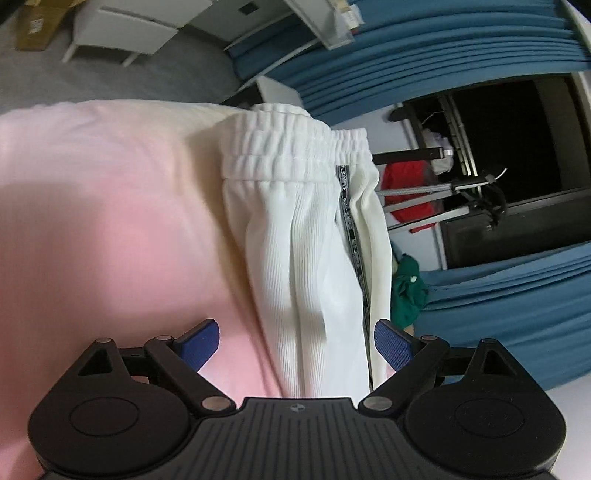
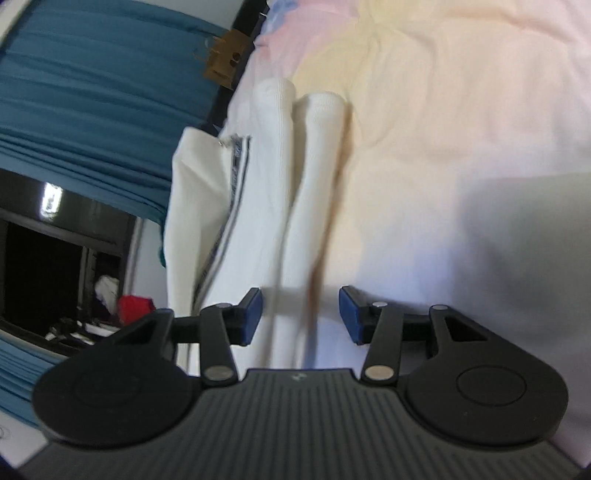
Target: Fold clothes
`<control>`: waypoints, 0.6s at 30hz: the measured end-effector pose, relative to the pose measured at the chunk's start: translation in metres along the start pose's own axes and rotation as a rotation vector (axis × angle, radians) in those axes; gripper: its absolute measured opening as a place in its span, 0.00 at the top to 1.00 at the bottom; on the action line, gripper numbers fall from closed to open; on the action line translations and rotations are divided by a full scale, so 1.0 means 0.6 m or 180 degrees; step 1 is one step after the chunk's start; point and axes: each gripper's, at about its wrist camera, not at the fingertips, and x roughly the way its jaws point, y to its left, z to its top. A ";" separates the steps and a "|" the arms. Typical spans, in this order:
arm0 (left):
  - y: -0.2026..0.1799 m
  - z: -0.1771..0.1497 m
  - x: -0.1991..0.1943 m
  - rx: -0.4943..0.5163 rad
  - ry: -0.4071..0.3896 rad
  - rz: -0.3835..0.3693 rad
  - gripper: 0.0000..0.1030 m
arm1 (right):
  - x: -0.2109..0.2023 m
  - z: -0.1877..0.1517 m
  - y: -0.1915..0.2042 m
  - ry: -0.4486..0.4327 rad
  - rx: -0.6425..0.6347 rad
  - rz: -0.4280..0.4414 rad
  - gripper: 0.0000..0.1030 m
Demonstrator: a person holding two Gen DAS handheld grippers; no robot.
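Observation:
White ribbed trousers [image 1: 303, 236] with an elastic waistband [image 1: 291, 147] and a dark patterned side stripe [image 1: 352, 236] lie folded lengthwise along the edge of a pink bed sheet [image 1: 110, 206]. My left gripper [image 1: 297, 345] is open, its blue pads either side of the trousers' near part. In the right wrist view the same trousers [image 2: 266, 206] run away from me, leg ends at the far side. My right gripper [image 2: 301, 314] is open with the cloth between its pads.
Blue curtains [image 1: 461, 48] hang beyond the bed edge. A tripod [image 1: 436, 199], red cloth [image 1: 406, 177] and green cloth [image 1: 406, 288] sit past the bed. A white cabinet [image 1: 122, 26] stands on the grey floor. A cardboard box [image 2: 225, 59] lies near the bed's far corner.

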 end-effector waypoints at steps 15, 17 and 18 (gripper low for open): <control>-0.046 0.007 0.103 0.0261 -0.0624 0.0054 0.89 | 0.080 0.039 0.052 -0.0892 -0.0807 -0.0251 0.86; -0.059 0.007 0.076 0.0219 -0.0684 -0.0076 0.94 | 0.056 0.043 0.058 -0.0888 -0.0812 -0.0260 0.89; -0.065 0.009 0.064 0.0130 -0.0675 -0.0162 0.94 | 0.042 0.045 0.060 -0.0876 -0.0785 -0.0245 0.89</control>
